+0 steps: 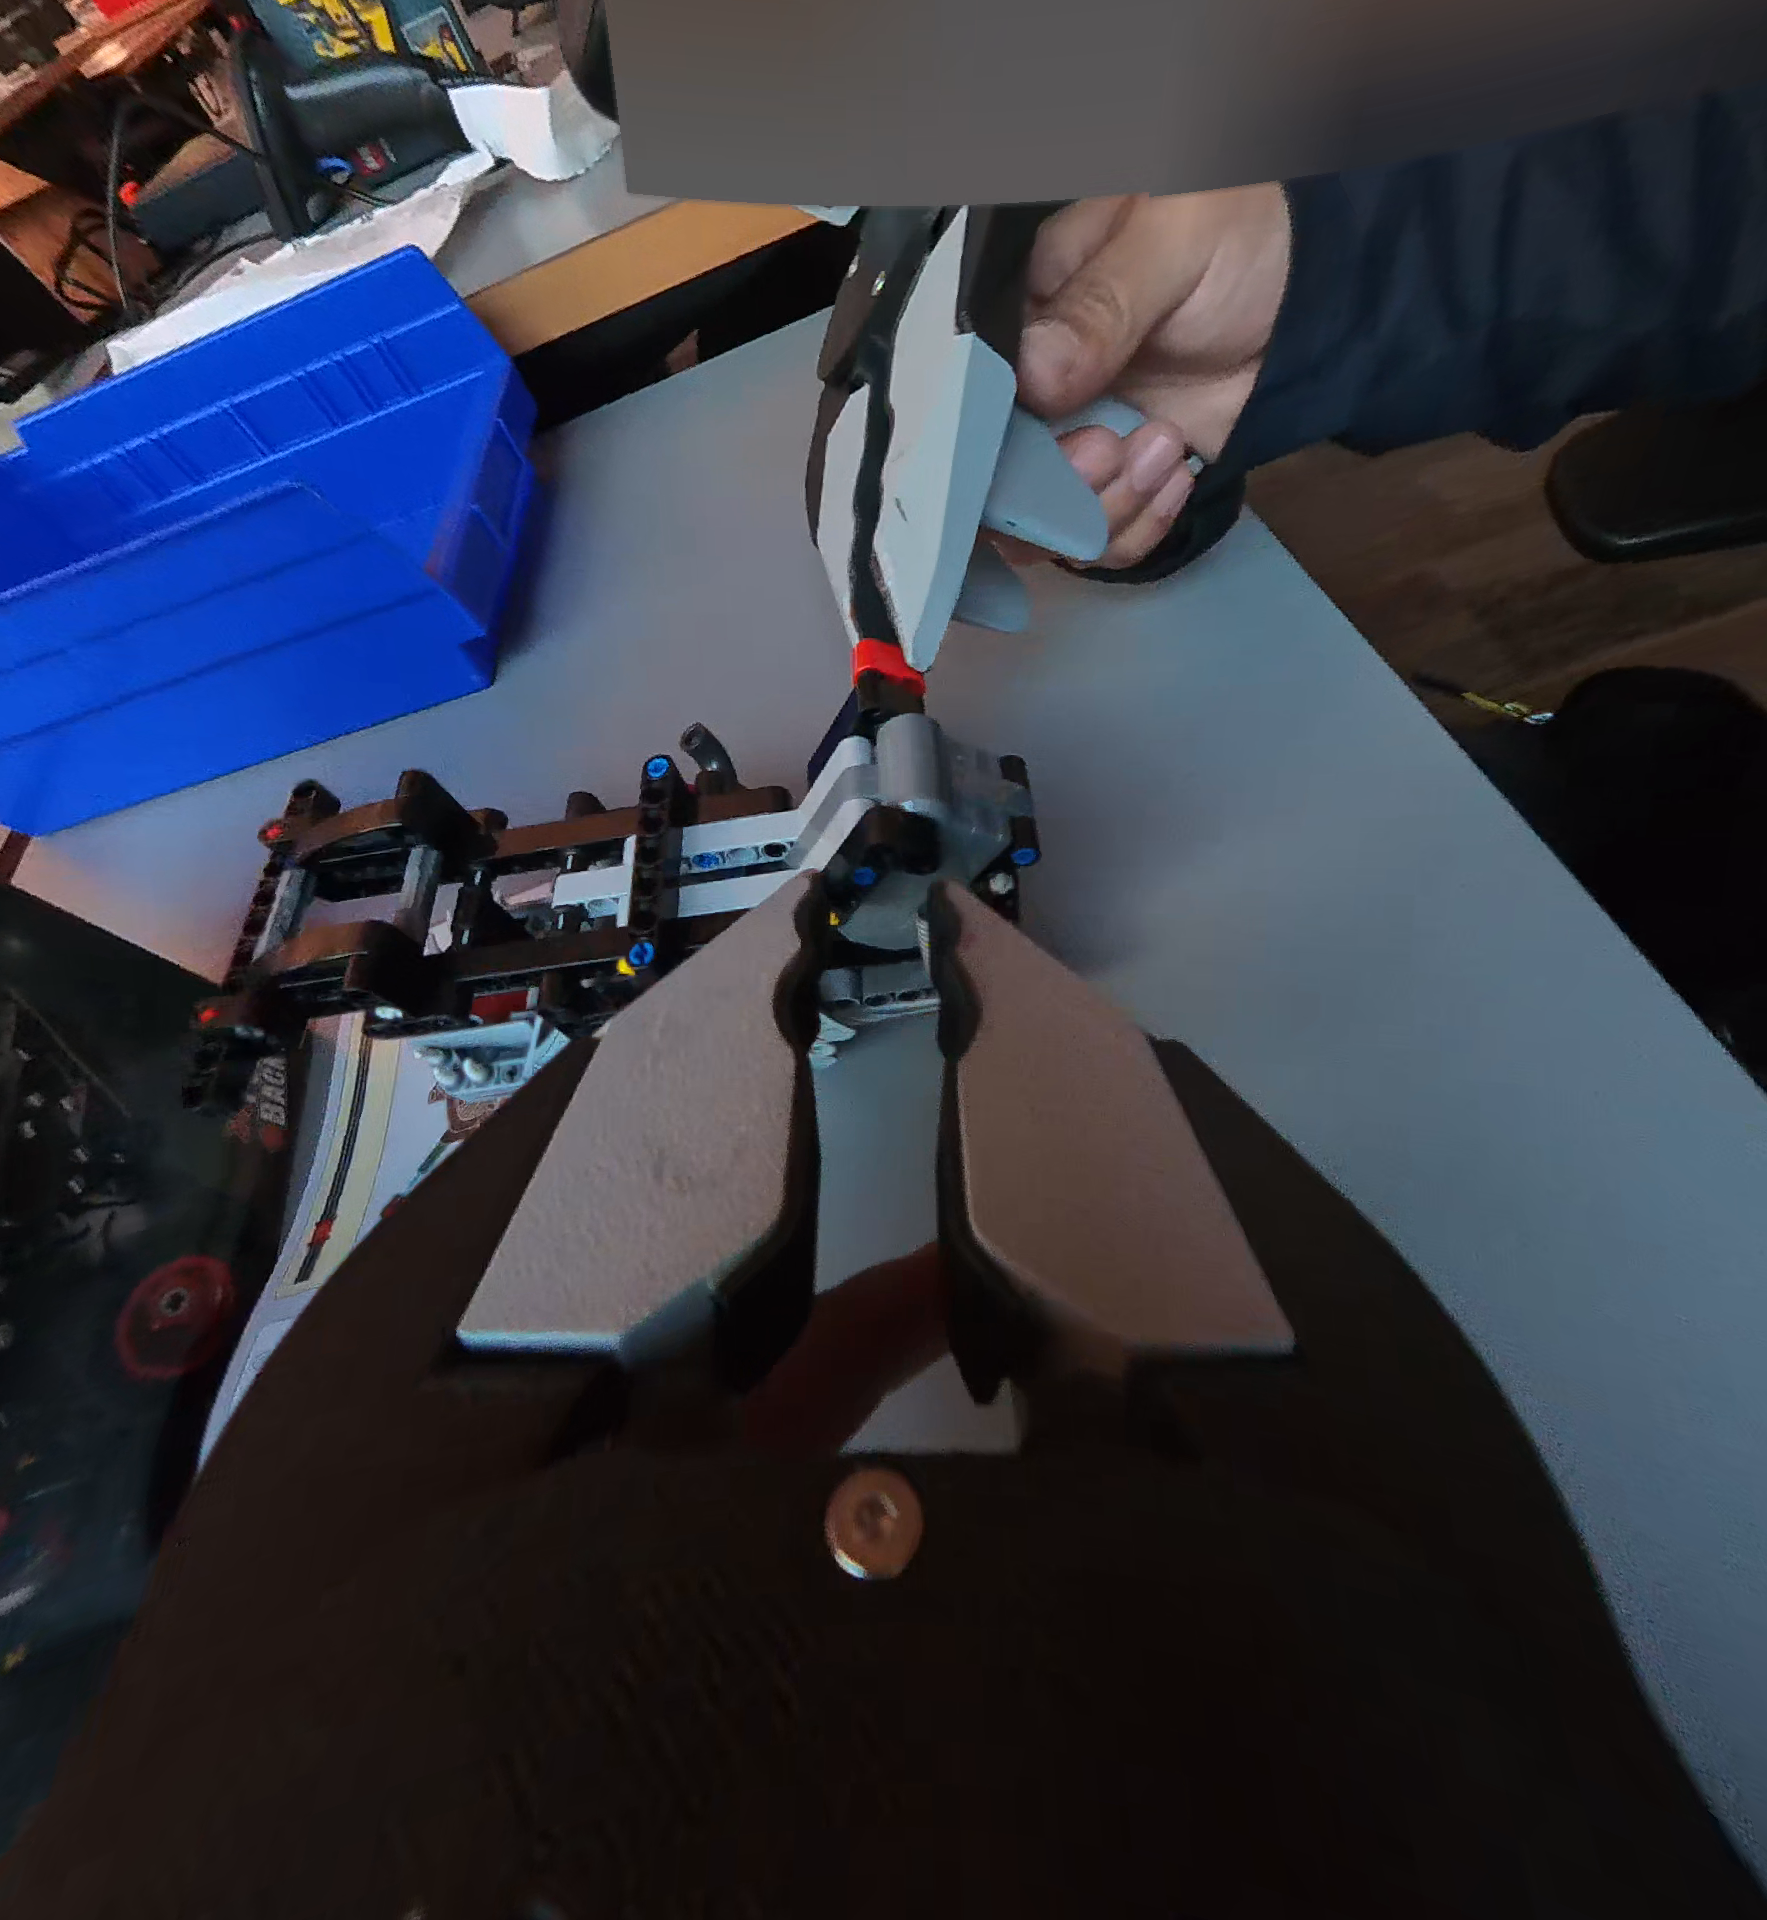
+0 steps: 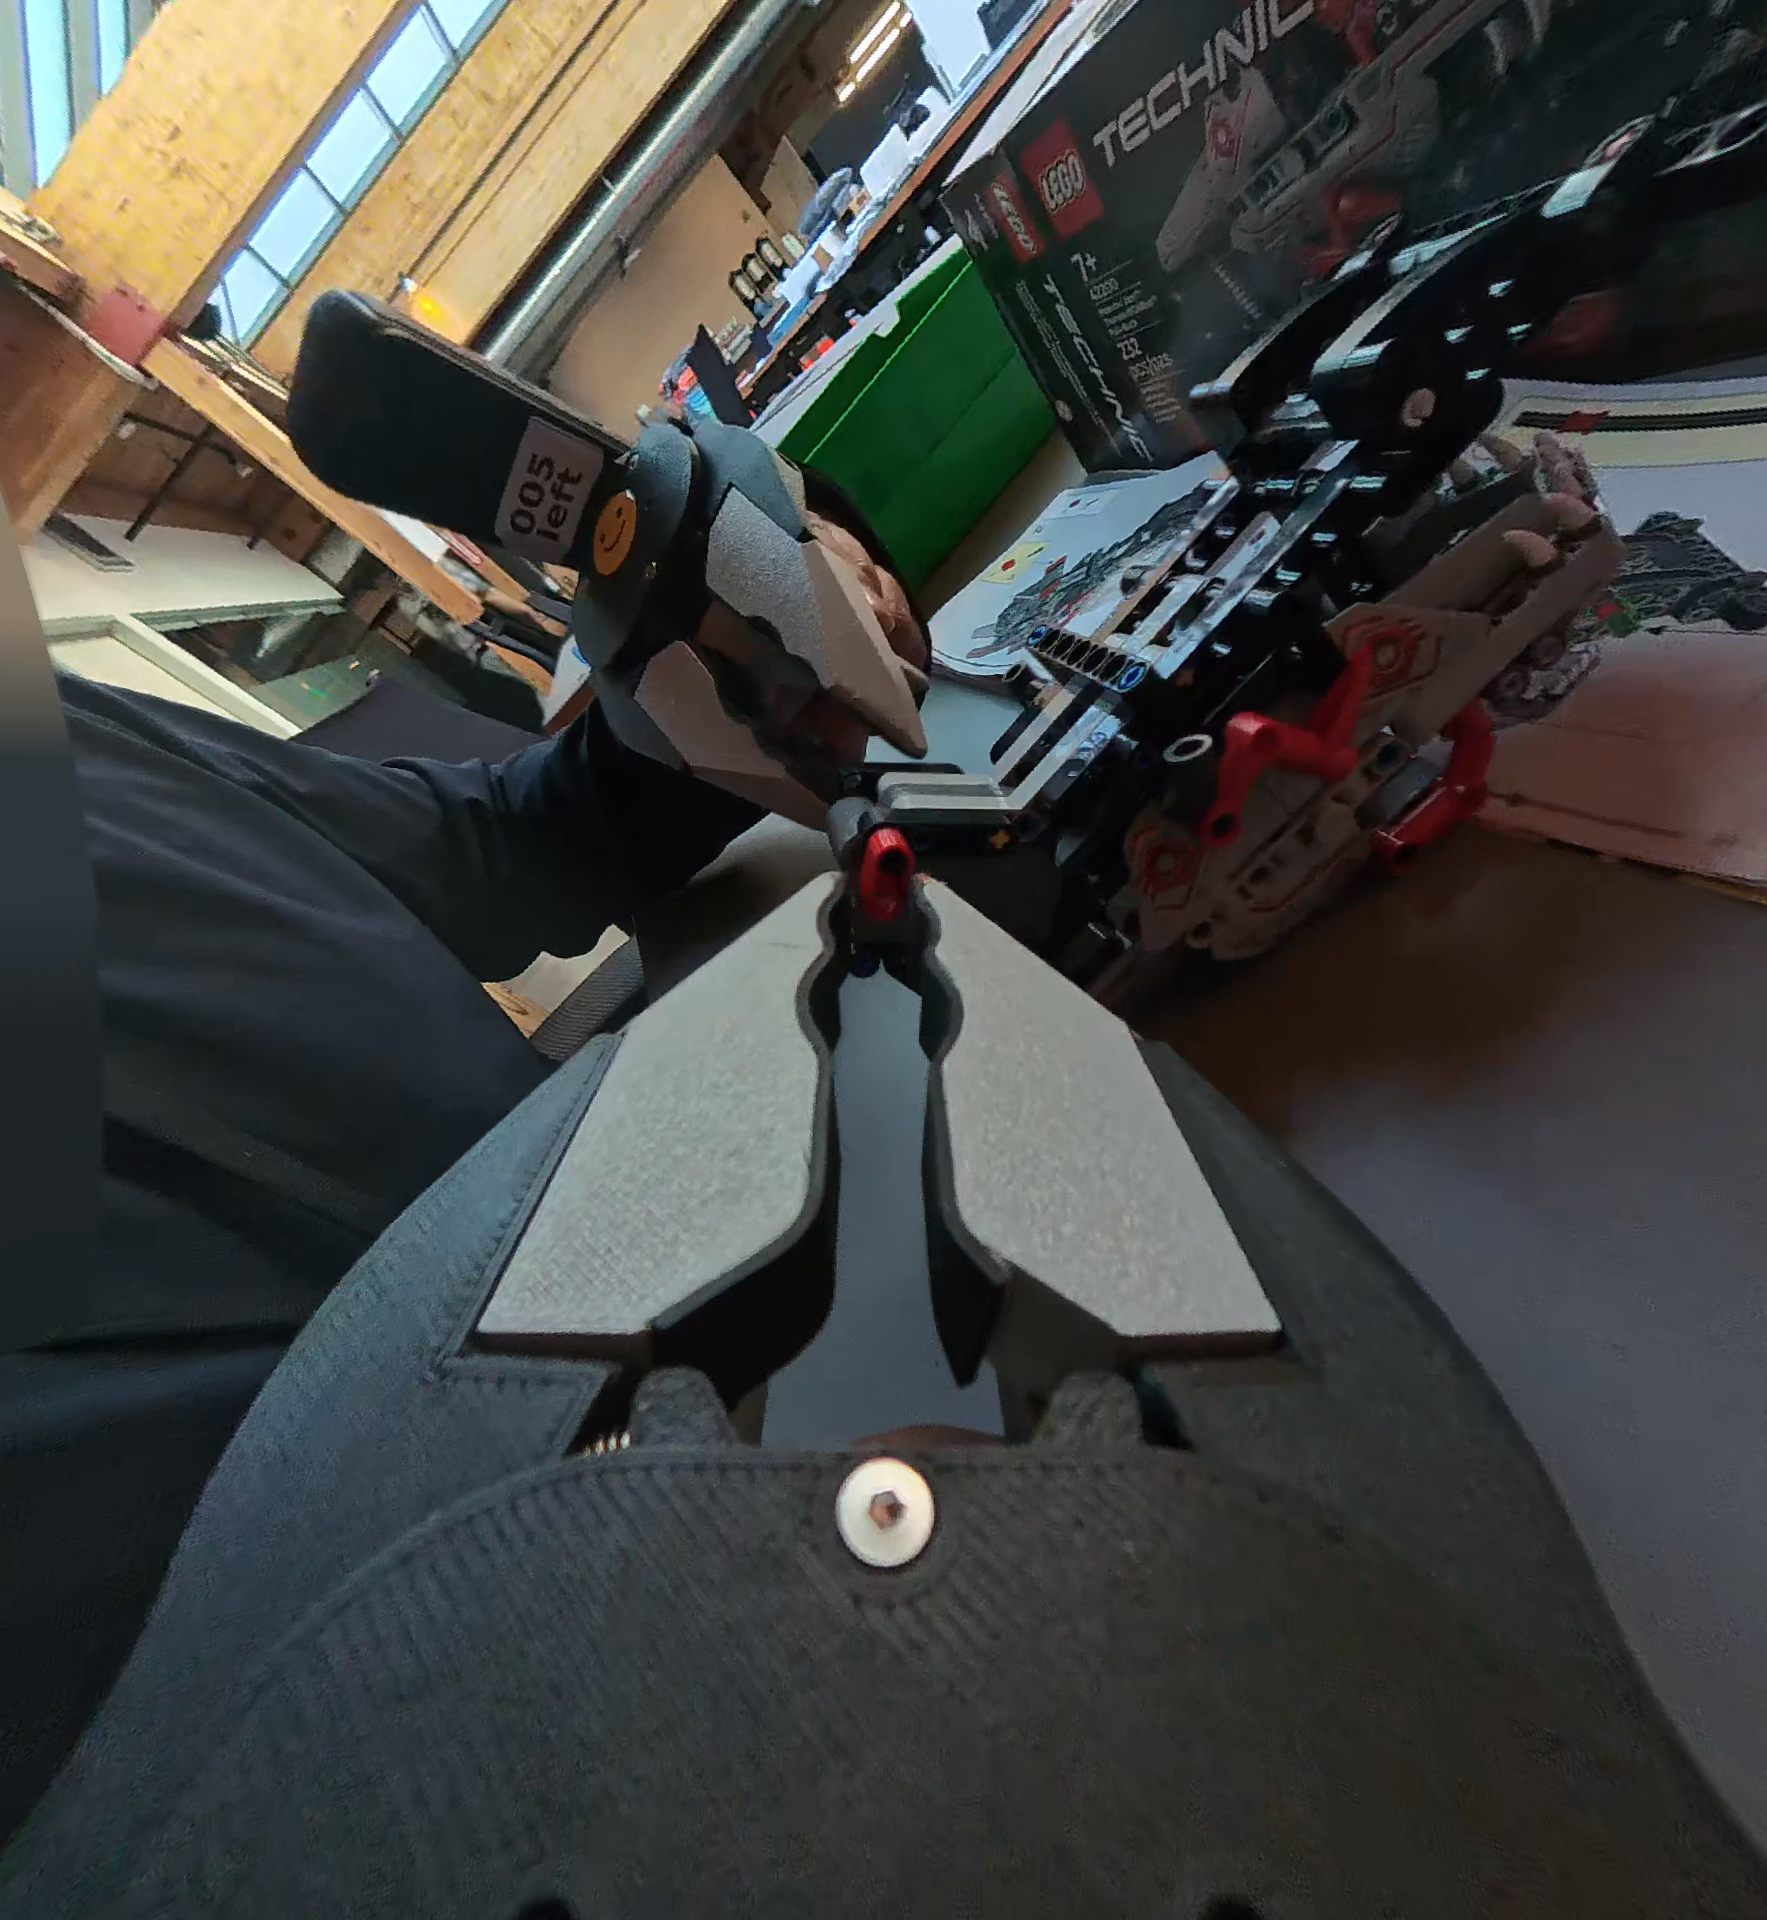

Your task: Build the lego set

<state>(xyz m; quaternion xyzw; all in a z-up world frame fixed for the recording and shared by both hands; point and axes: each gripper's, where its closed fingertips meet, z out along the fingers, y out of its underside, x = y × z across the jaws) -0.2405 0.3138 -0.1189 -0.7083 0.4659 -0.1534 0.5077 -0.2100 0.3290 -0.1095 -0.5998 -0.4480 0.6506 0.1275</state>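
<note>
Left gripper (image 1: 874, 914): mine, filling the lower centre of the left wrist view. Its two fingers stand a little apart, tips reaching the near side of the lego chassis; I cannot tell whether they press on it. In the right wrist view it shows at centre left, tips down on the same end of the build.

Right gripper (image 2: 884, 920): mine, lower centre of the right wrist view, clamped on a small red piece (image 2: 884, 868). In the left wrist view it comes down from the upper centre, with the red piece pinched at its tips.

Red piece: sits just above the grey end block (image 1: 936, 790) of the chassis, touching or nearly so; I cannot tell which.

Lego chassis (image 1: 505, 894): long black and grey frame with blue pins, lying across the middle of the left wrist view on the grey table (image 1: 1274, 935). Its left end rests over an open instruction booklet (image 1: 370, 1143).

Hand (image 1: 1149, 353): a person's, dark sleeve, upper right of the left wrist view, gripping the right gripper's handle.

Blue bin (image 1: 235, 540): upper left of the left wrist view, on the table, well apart from the chassis.

Lego box (image 2: 1274, 187): upper right of the right wrist view, standing behind the build.

Green bin (image 2: 920, 416): upper centre of the right wrist view, beside the box.

Red wheel hub (image 1: 172, 1314): lower left of the left wrist view, loose.
</note>
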